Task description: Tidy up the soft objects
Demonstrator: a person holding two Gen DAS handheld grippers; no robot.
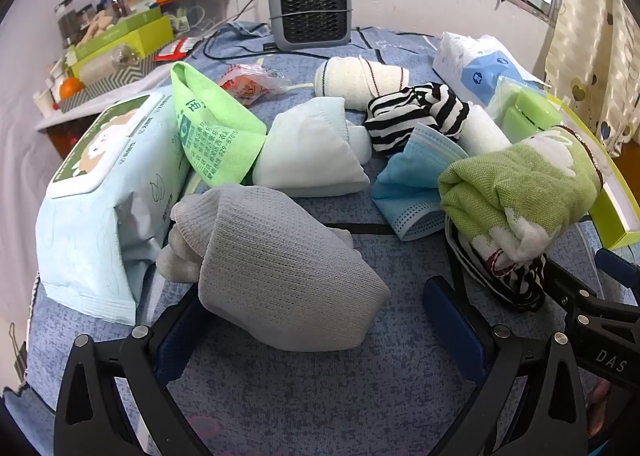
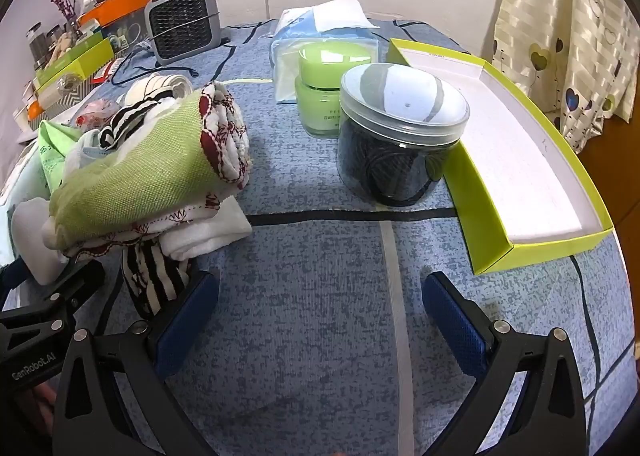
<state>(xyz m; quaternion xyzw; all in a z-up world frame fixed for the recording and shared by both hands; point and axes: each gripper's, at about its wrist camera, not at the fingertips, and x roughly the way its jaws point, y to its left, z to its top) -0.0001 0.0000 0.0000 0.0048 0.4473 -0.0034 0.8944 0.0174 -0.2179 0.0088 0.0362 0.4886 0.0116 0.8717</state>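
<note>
My left gripper is open low over the blue cloth-covered table, and the end of a grey sock lies loose between its fingers. Beyond it lie a white sock, a blue face mask, a black-and-white striped sock and a white rolled cloth. A rolled green towel rests on white and striped cloths at the left of the right wrist view. My right gripper is open over bare tablecloth with nothing between its fingers. An open yellow-green box sits to its right.
A wet-wipes pack and a green bag stand at the left. A dark-filled clear jar, a green jar and a tissue pack stand beside the box. A grey heater is at the back, with a cluttered shelf at the back left.
</note>
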